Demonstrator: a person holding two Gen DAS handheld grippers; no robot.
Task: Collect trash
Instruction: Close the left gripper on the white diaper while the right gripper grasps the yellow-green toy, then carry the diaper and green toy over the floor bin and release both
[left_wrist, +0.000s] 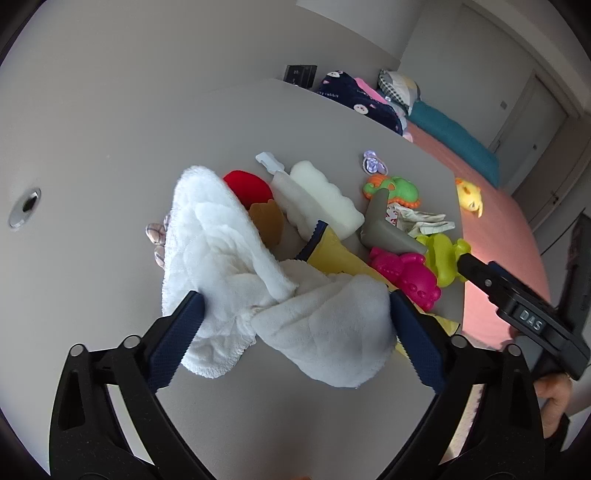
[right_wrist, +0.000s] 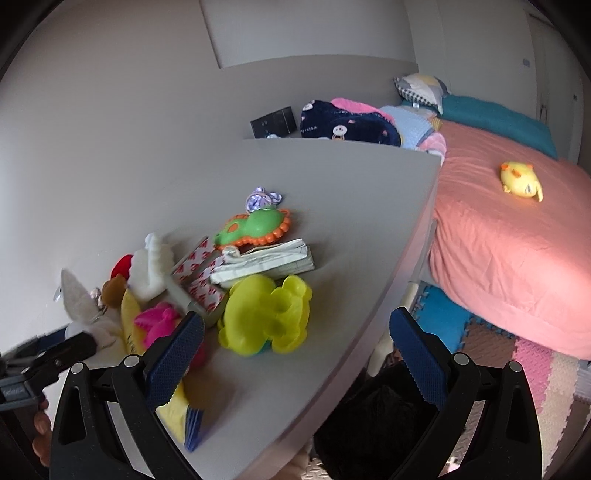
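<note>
A pile lies on the grey table (left_wrist: 110, 155): a crumpled white cloth (left_wrist: 229, 266), a yellow packet (left_wrist: 334, 254), white foam (left_wrist: 321, 199), folded paper (left_wrist: 424, 221), a grey corner piece (left_wrist: 384, 225), and red, brown, pink, green and yellow-green plastic toys. My left gripper (left_wrist: 295, 332) is open, its blue fingers either side of the white cloth. My right gripper (right_wrist: 295, 354) is open and empty, over the table's near edge beside the yellow-green toy (right_wrist: 264, 314). The paper (right_wrist: 266, 262) and the yellow packet (right_wrist: 177, 410) show there too.
A bed with a pink sheet (right_wrist: 509, 251), a yellow plush (right_wrist: 521, 181), folded blankets (right_wrist: 351, 125) and pillows stands right of the table. Foam floor mats (right_wrist: 517, 369) lie below. A round grommet (left_wrist: 25, 206) sits in the table at far left. The right gripper's body (left_wrist: 517, 306) reaches in.
</note>
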